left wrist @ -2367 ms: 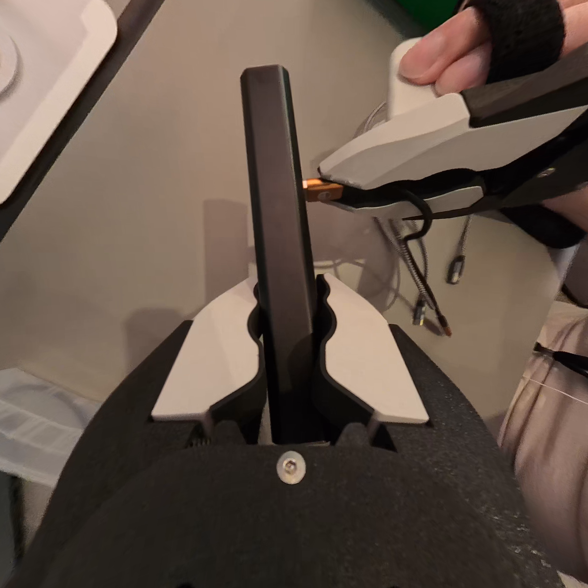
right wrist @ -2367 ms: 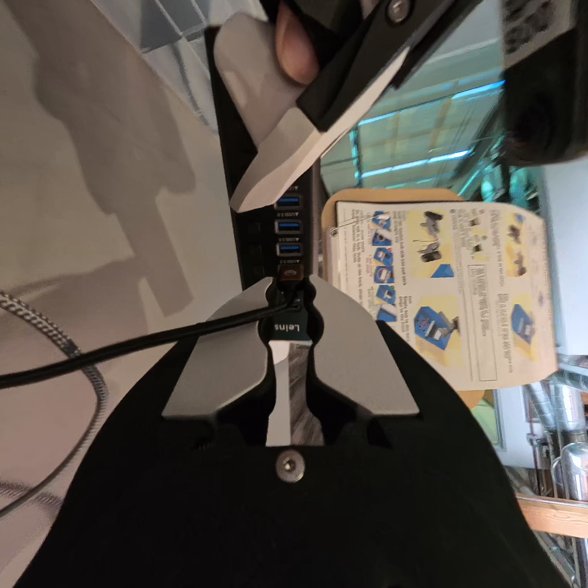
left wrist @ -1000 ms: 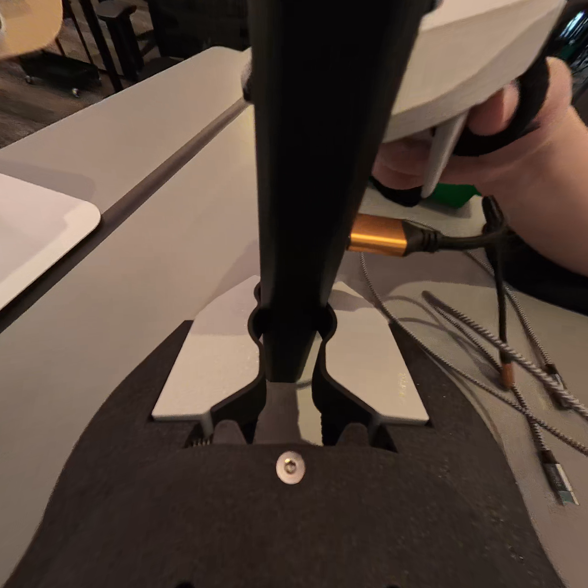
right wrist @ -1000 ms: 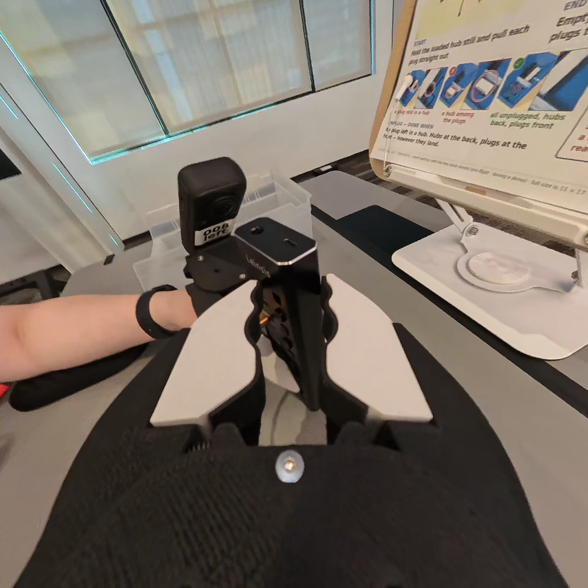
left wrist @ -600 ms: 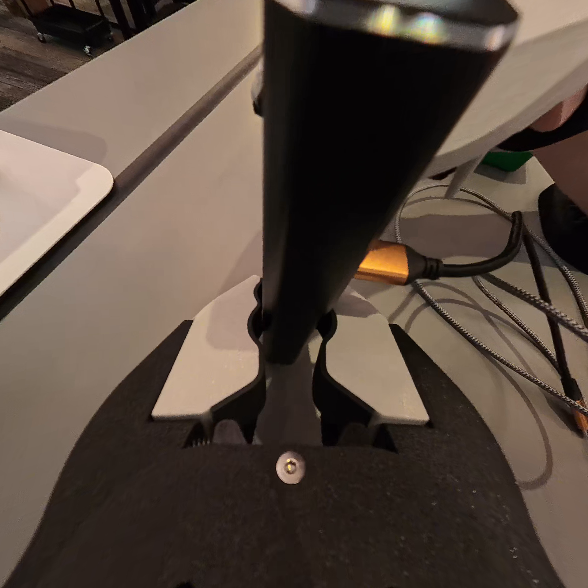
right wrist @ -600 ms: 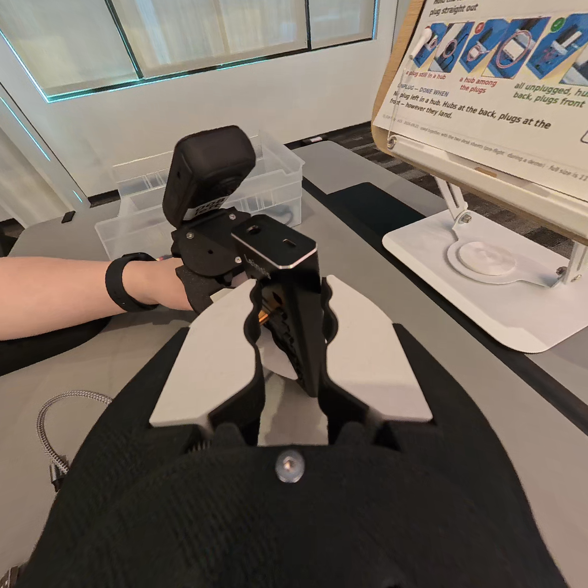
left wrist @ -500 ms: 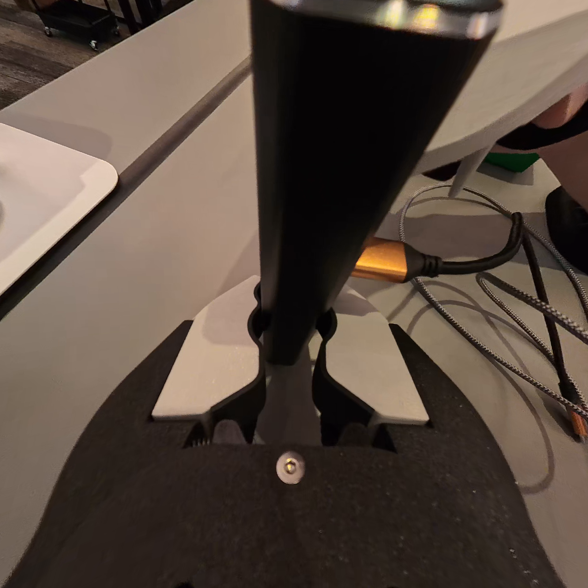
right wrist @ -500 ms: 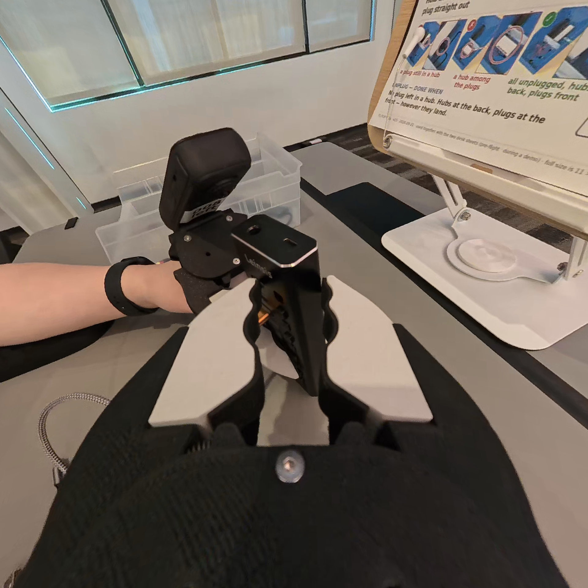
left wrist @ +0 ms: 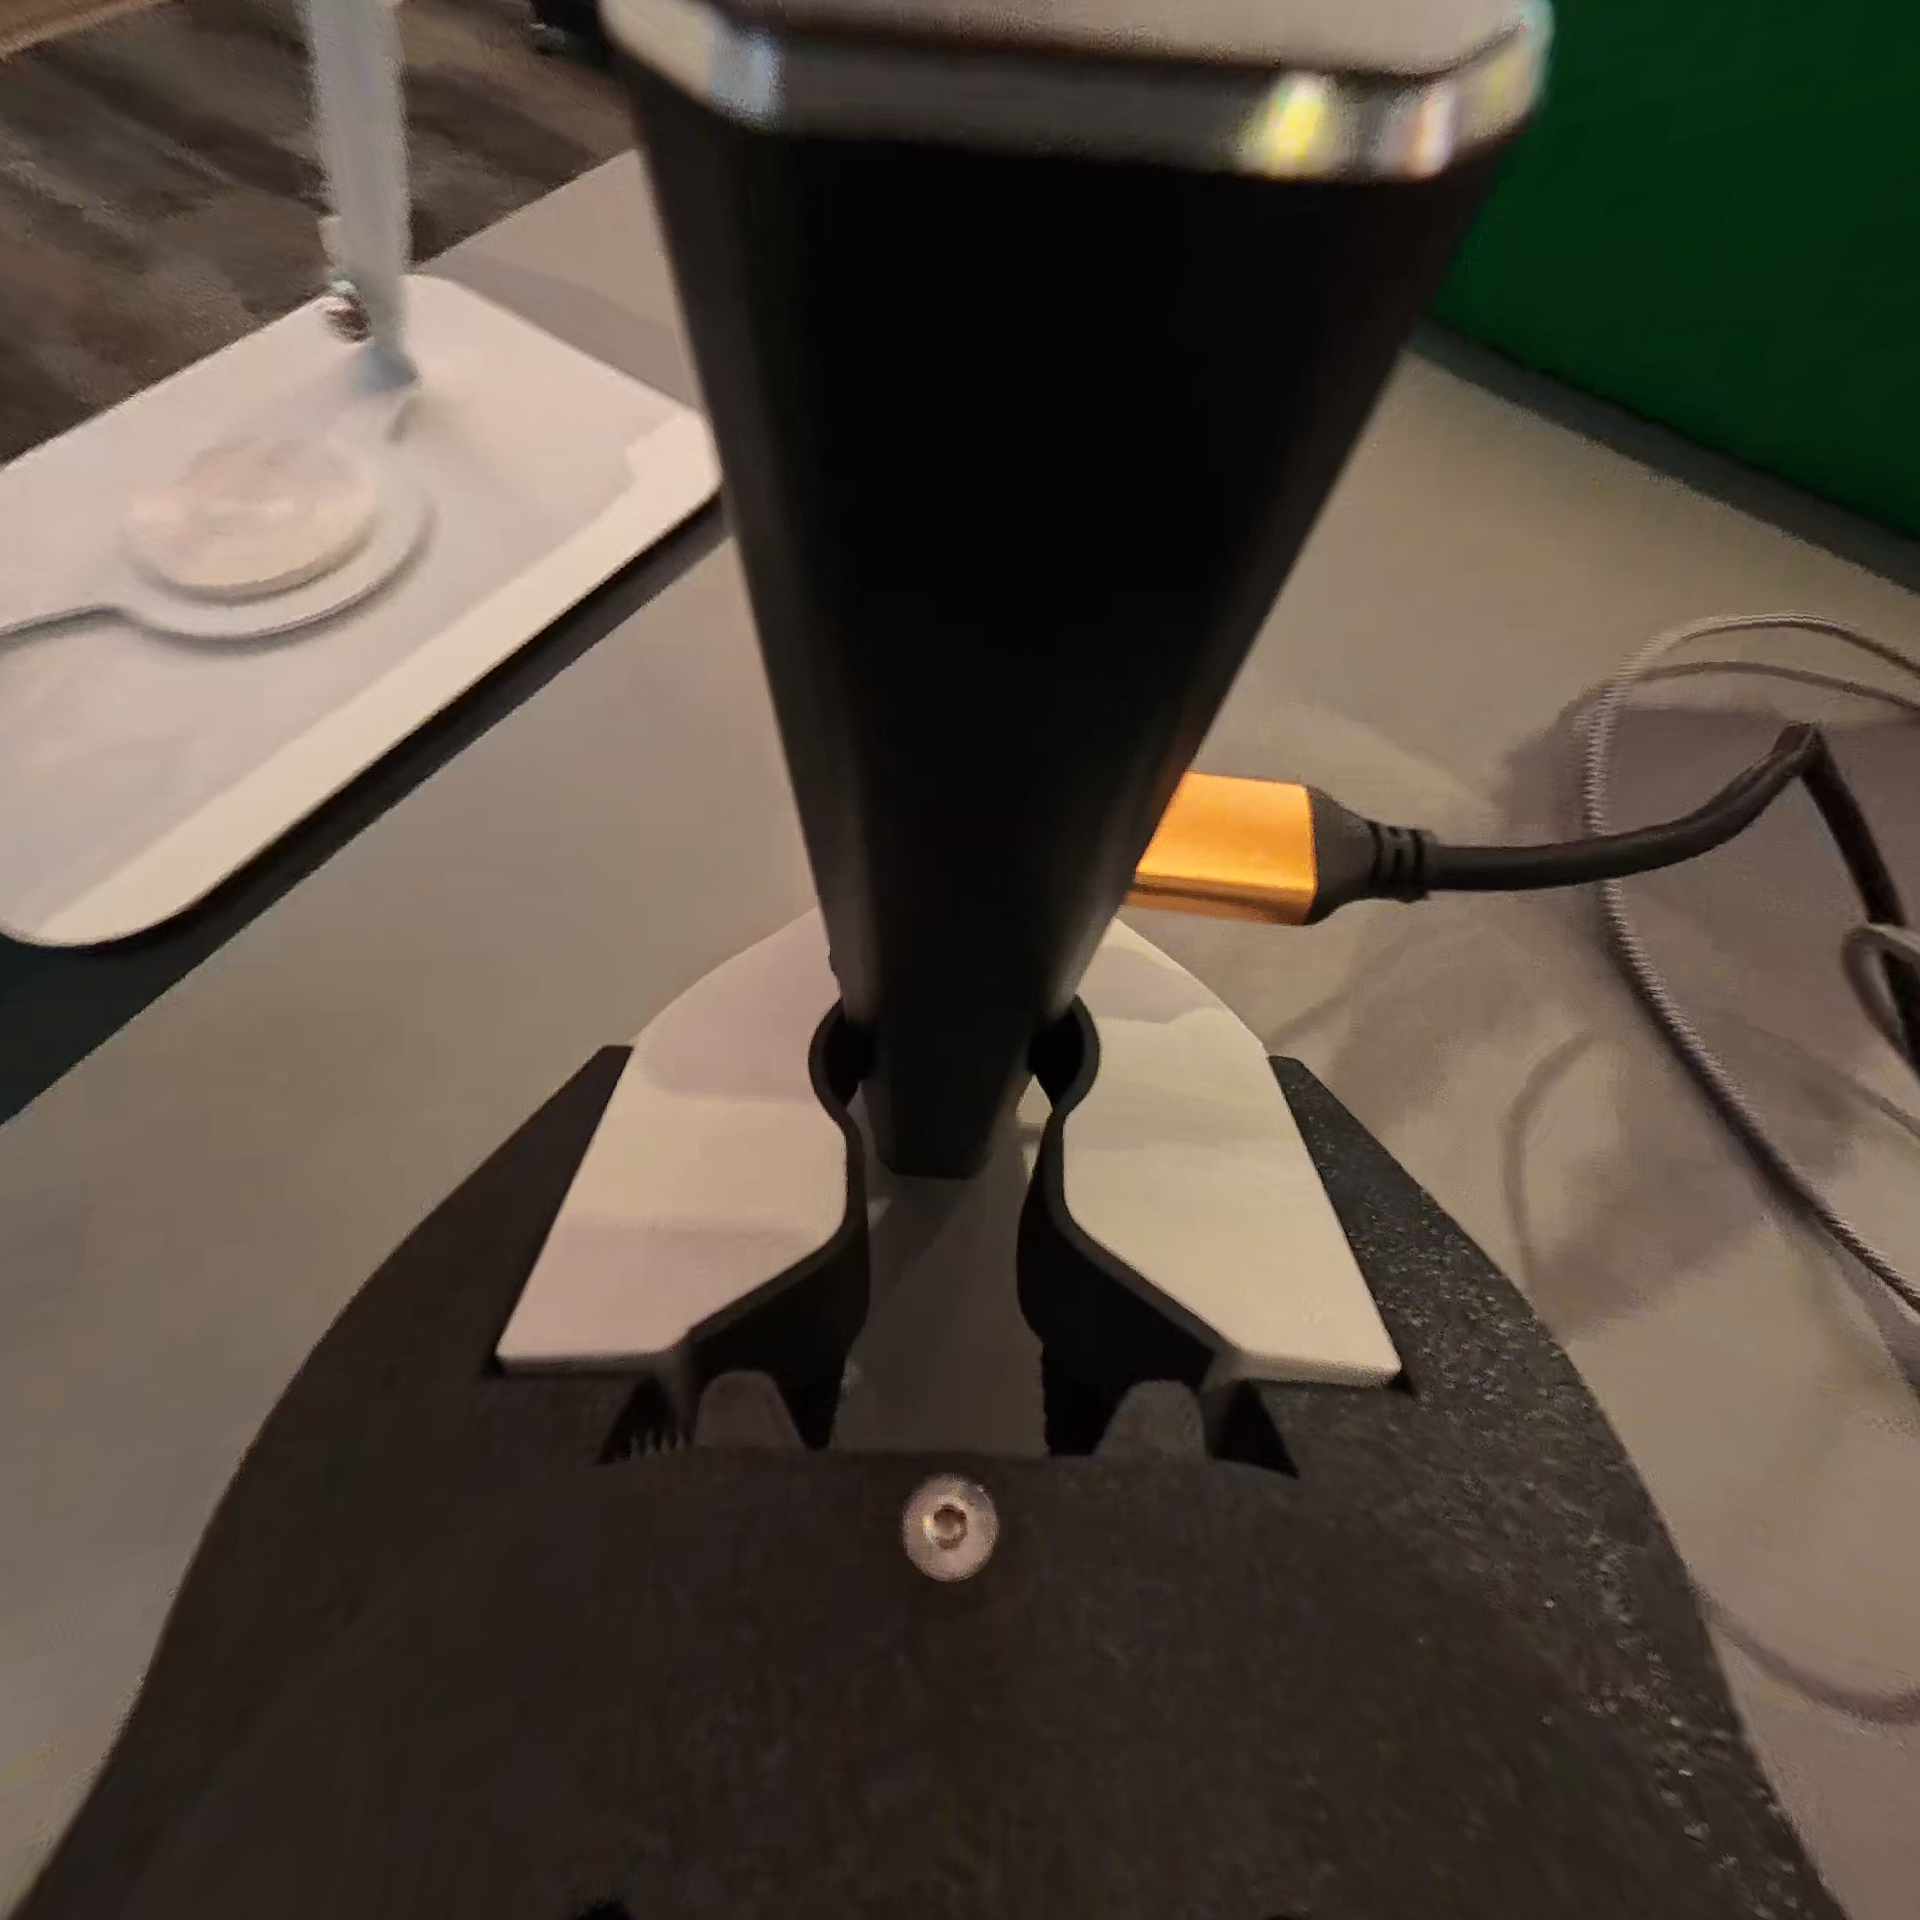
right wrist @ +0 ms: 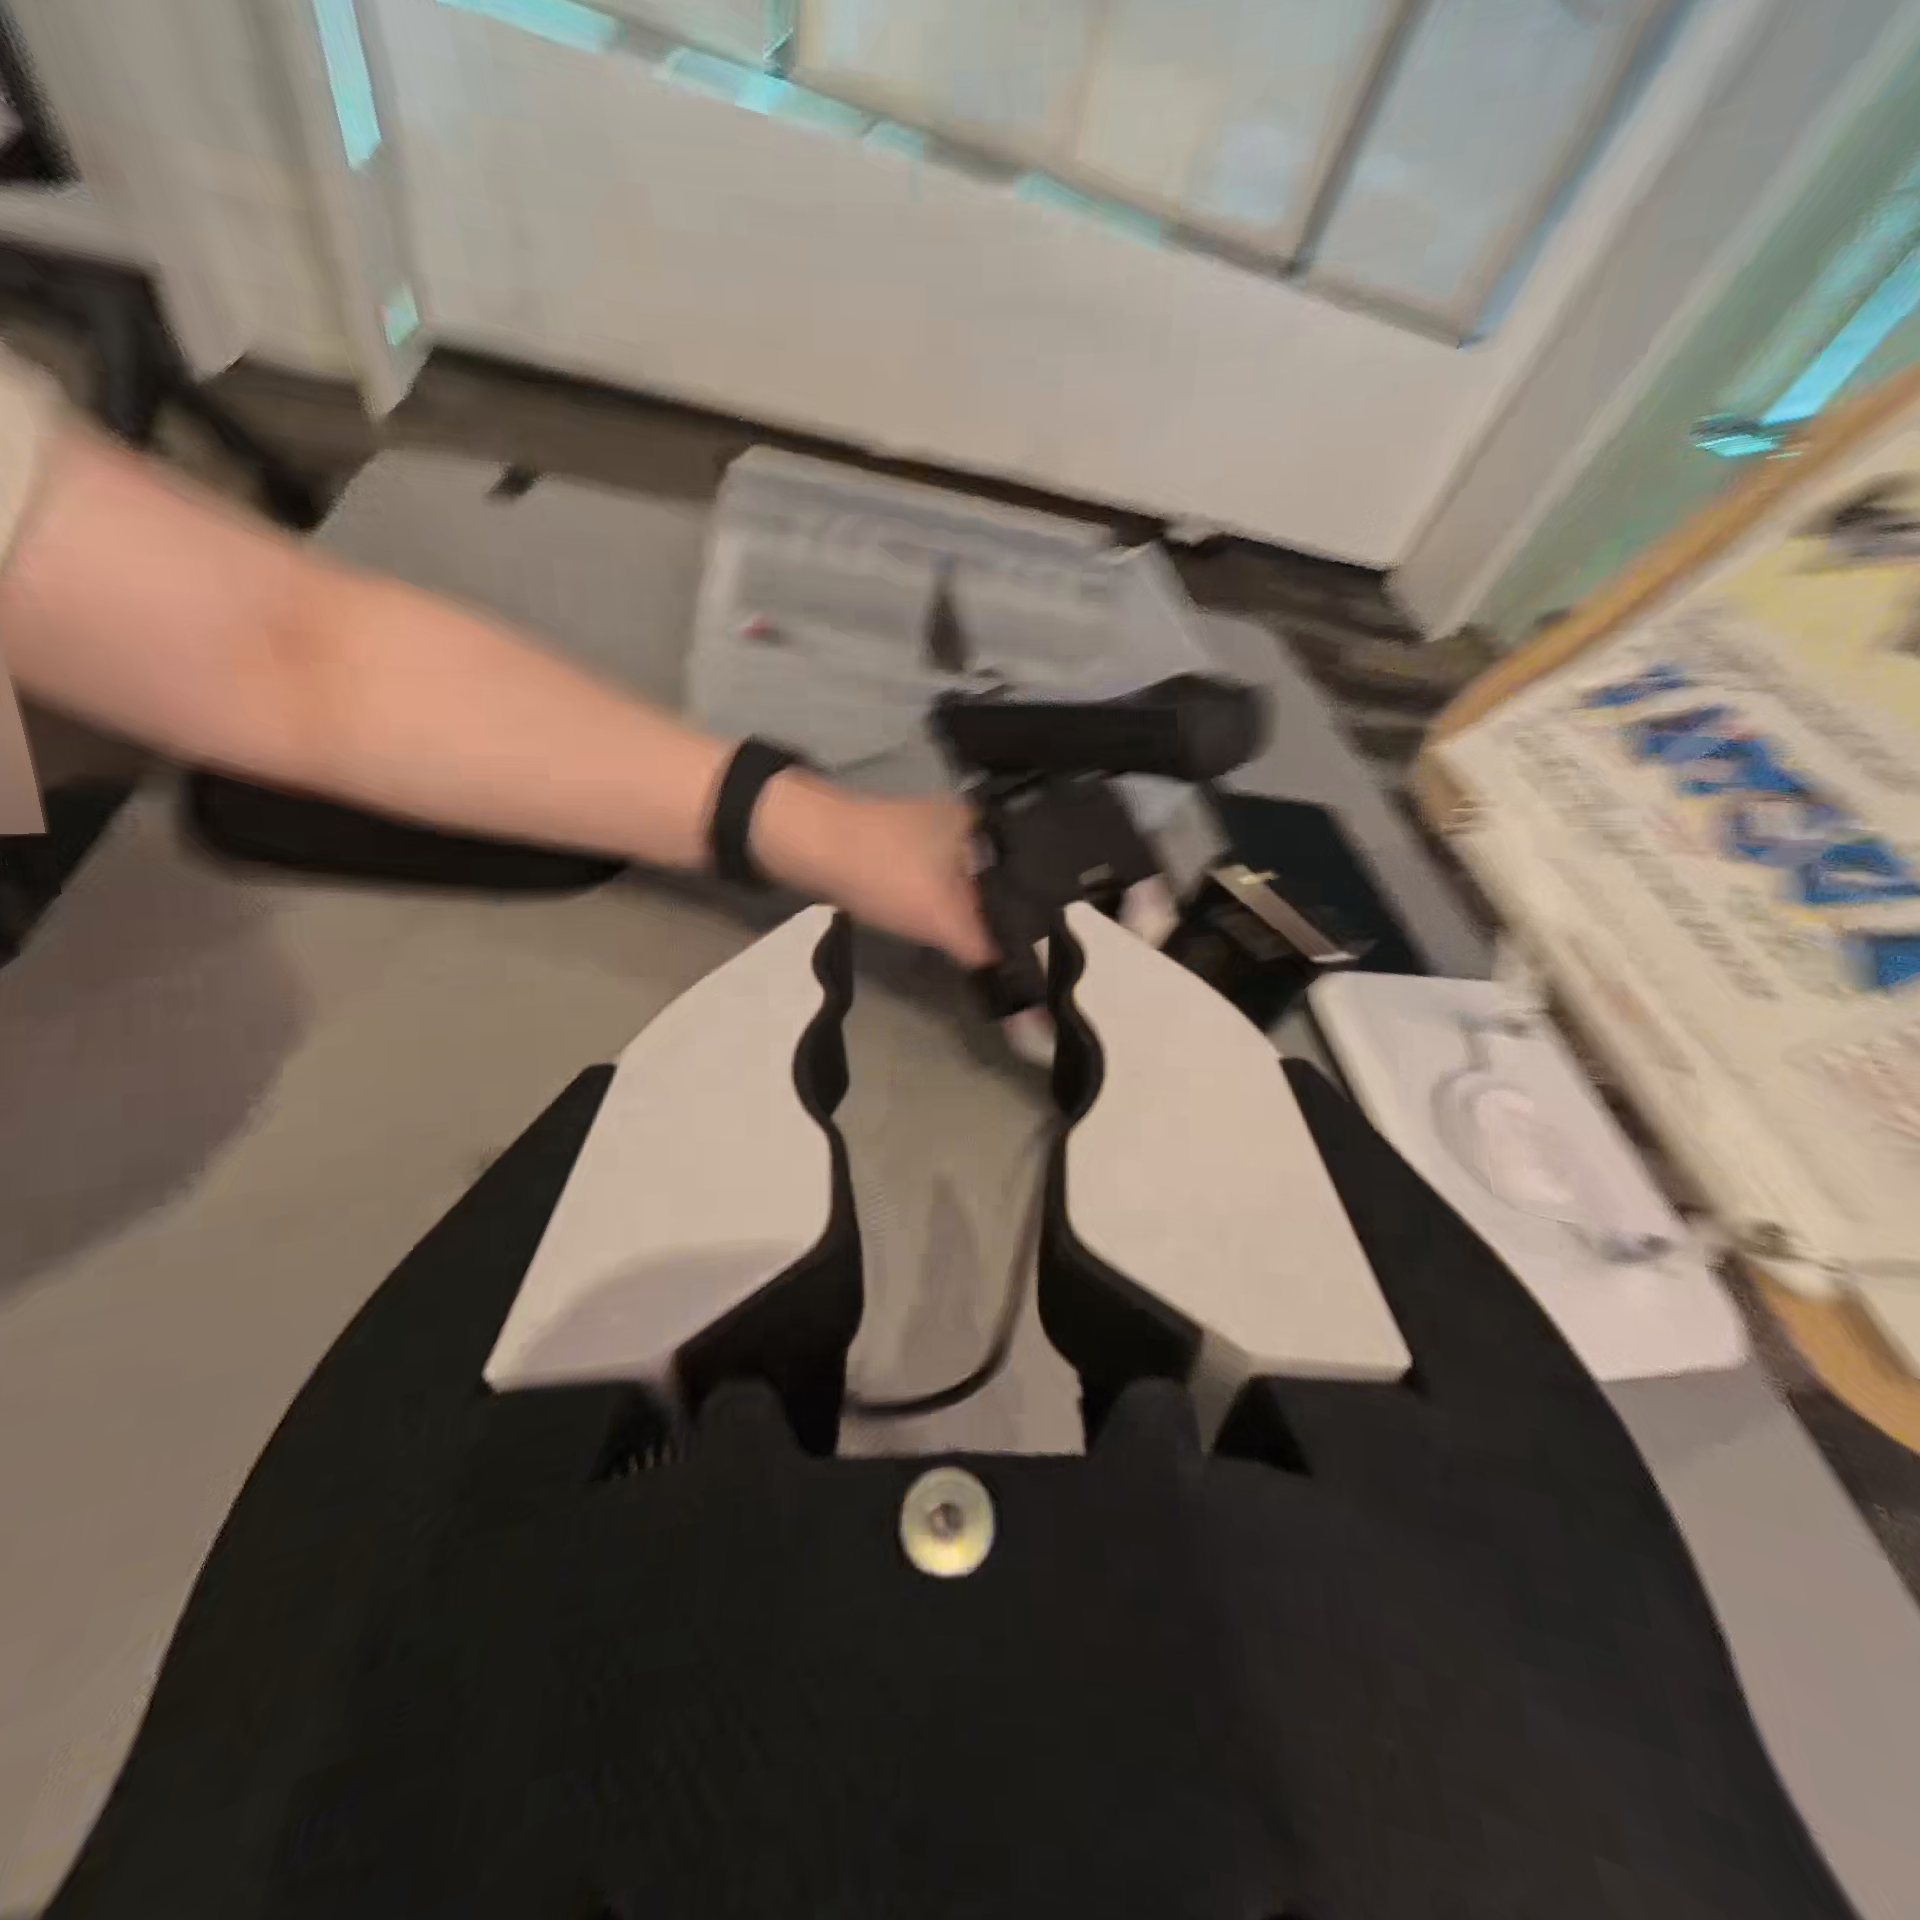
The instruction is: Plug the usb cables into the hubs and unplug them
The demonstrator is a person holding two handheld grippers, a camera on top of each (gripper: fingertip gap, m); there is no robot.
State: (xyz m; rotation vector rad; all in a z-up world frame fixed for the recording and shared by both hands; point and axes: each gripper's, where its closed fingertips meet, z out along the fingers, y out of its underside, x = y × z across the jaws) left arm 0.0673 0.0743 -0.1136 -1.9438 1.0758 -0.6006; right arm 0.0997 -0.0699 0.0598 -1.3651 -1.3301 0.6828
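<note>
A pale grey counter point(left wrist: 436, 1039) ran under both views, with a green panel point(left wrist: 1704, 239) at the far right of the left wrist view and a wall of windows point(right wrist: 1143, 114) behind in the blurred right wrist view. A white stand base point(left wrist: 343, 623) sat on the counter to the left; in the right view the tilted instruction sheet point(right wrist: 1704, 935) on its wooden board stood over that base.

The left claw point(left wrist: 951, 1070) was clamped on the narrow lower end of a black hub point(left wrist: 1039, 499). The hub stood with its long axis pointing up and away from the claw, a bright metal rim showing at its top end; matte black body, dark and featureless from this side. A gold-shelled USB plug point(left wrist: 1231, 850) sat seated in the hub's right side, pointing sideways, square to the long axis. Its black cable point(left wrist: 1579, 852) ran off to the right, near grey braided cables point(left wrist: 1683, 1039) lying loose on the counter.

The right claw point(right wrist: 951, 956) gaped, nothing between its fingers, hanging well back from the hub. Beyond it a bare forearm with a black wristband point(right wrist: 743, 821) reached across to the left claw. A clear plastic bin point(right wrist: 914, 613) stood behind, too blurred for detail.
</note>
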